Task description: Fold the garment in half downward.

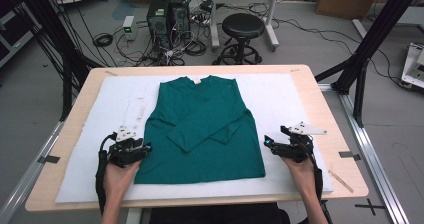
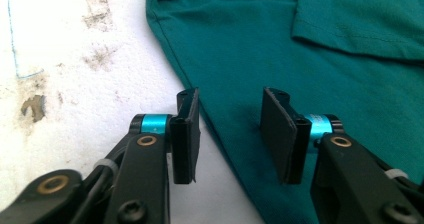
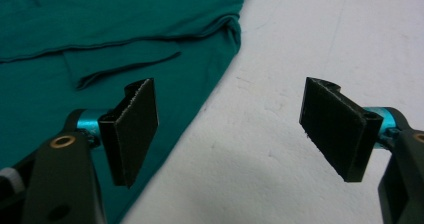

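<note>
A green long-sleeved shirt (image 1: 202,129) is laid flat on a white pad (image 1: 90,134) covering a wooden table (image 1: 320,91), its sleeves folded across the chest and its collar pointing away from the person. The left gripper (image 1: 145,148) is held at the shirt's left side edge near the hem; its jaws stand part open, with the cloth edge lying between them, and nothing is seen pinched. The right gripper (image 1: 268,143) is held at the right side edge with jaws wide apart, one jaw over the cloth and one over bare pad, nothing gripped.

The step in hand is judged to be taking hold of the two side edges for a fold. It would be done well if each lower jaw were slid under the hem so that both layers are caught, and if both sides were pinched at matching heights so the fold runs straight.

Bare pad is left on both sides and beyond the collar, so open room is available. The table's near edge lies close behind the hands.
</note>
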Tool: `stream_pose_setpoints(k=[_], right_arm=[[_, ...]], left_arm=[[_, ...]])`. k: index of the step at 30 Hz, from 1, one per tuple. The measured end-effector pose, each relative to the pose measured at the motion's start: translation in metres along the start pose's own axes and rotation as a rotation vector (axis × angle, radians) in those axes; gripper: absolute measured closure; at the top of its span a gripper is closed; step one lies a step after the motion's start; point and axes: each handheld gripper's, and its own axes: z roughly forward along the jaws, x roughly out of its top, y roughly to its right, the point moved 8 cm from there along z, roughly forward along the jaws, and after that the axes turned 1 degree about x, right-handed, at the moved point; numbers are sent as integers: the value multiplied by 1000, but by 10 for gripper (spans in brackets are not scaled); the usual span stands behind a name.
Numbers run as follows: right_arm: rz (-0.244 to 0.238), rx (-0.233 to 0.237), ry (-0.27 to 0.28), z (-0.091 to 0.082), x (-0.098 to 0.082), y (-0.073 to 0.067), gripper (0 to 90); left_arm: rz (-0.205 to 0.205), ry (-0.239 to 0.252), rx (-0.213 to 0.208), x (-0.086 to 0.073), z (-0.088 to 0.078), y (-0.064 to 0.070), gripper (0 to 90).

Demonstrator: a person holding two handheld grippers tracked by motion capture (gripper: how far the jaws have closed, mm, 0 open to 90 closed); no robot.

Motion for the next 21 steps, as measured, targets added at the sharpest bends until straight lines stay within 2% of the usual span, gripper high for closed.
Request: stream_pose_setpoints(k=[4, 9, 11, 15, 21], right_arm=[[-11, 8, -13, 4, 0, -6, 250], [-22, 10, -44, 10, -1, -14, 258], [-29, 3, -71, 15, -4, -17, 267], [-45, -7, -133, 23, -10, -22, 292], [-78, 2, -184, 31, -14, -31, 364]], left_arm=[[21, 6, 1, 0, 0, 3, 659], [41, 11, -27, 0, 1, 6, 753], [55, 9, -36, 0, 0, 8, 798], [93, 9, -20, 0, 1, 11, 859], [50, 10, -53, 0, 1, 8, 864]])
